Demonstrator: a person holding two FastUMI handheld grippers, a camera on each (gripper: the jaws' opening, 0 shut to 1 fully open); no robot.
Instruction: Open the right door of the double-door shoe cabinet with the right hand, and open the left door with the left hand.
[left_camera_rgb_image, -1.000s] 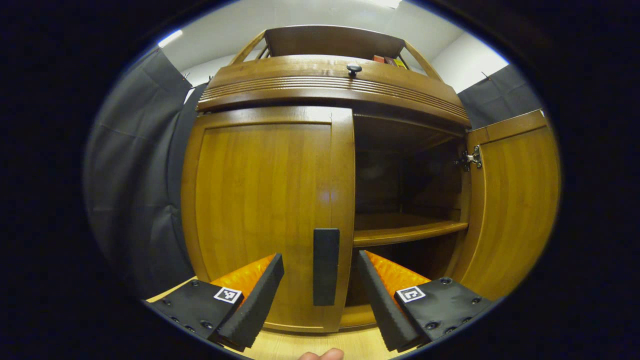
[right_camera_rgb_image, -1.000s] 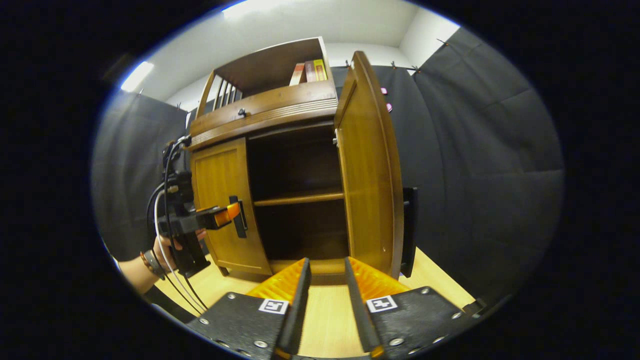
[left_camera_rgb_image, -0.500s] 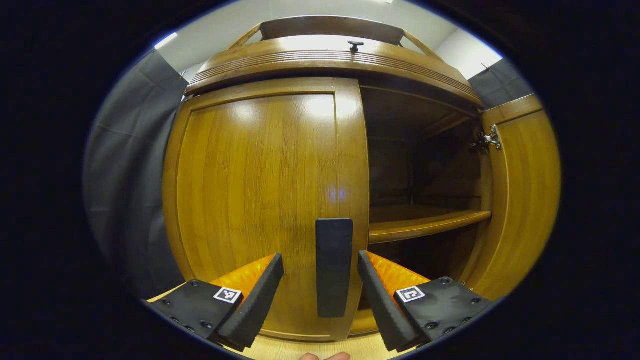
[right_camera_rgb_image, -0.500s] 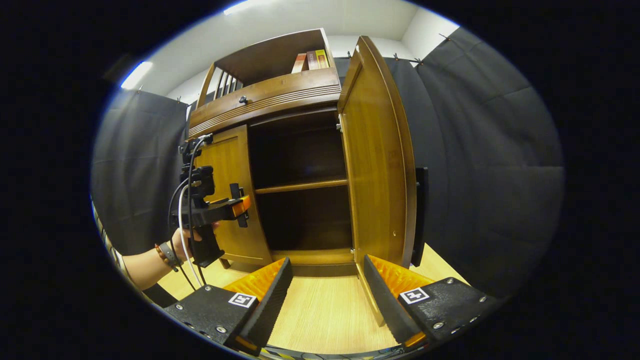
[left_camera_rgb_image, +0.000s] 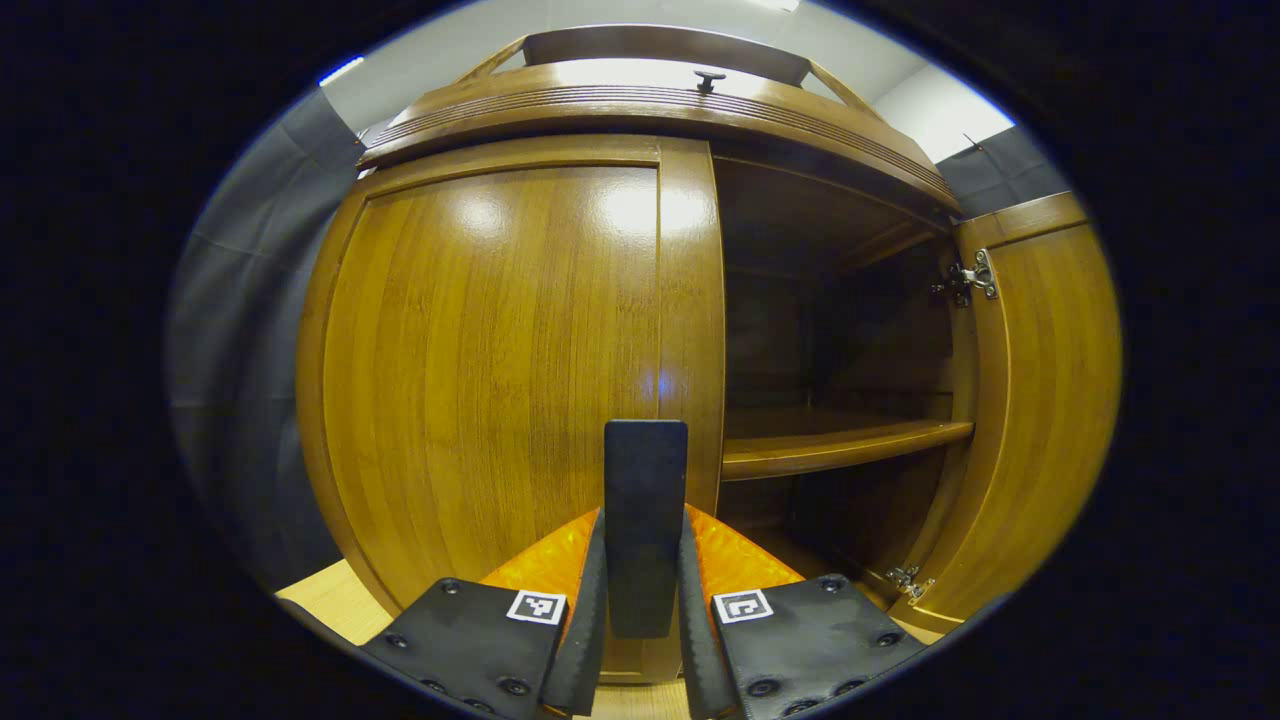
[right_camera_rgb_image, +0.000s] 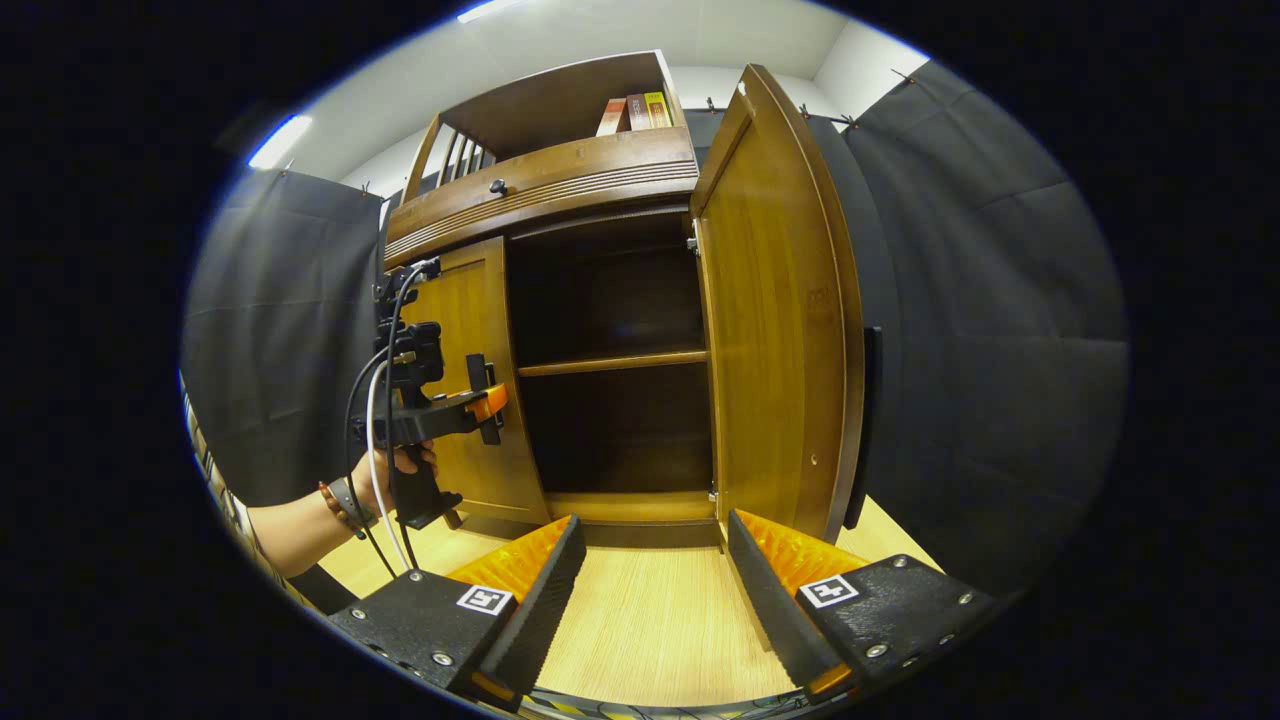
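About half of the job looks done. Farthest left in the left gripper view, the left door (left_camera_rgb_image: 500, 380) of the shoe cabinet (left_camera_rgb_image: 650, 95) sits flush and closed. At its inner edge the left gripper (left_camera_rgb_image: 642, 600) has its fingers pressed together on the black vertical handle (left_camera_rgb_image: 645, 520), one pad on each side, so the pull is set up but not begun. Further right the compartment stands exposed, its shelf (left_camera_rgb_image: 840, 448) bare as far as the dim interior allows. At the far right the right door (right_camera_rgb_image: 780, 320) stands swung wide open. The right gripper (right_camera_rgb_image: 655, 590), fingers spread apart, holds nothing and hangs over the floor (right_camera_rgb_image: 640, 630) near that door's lower edge.
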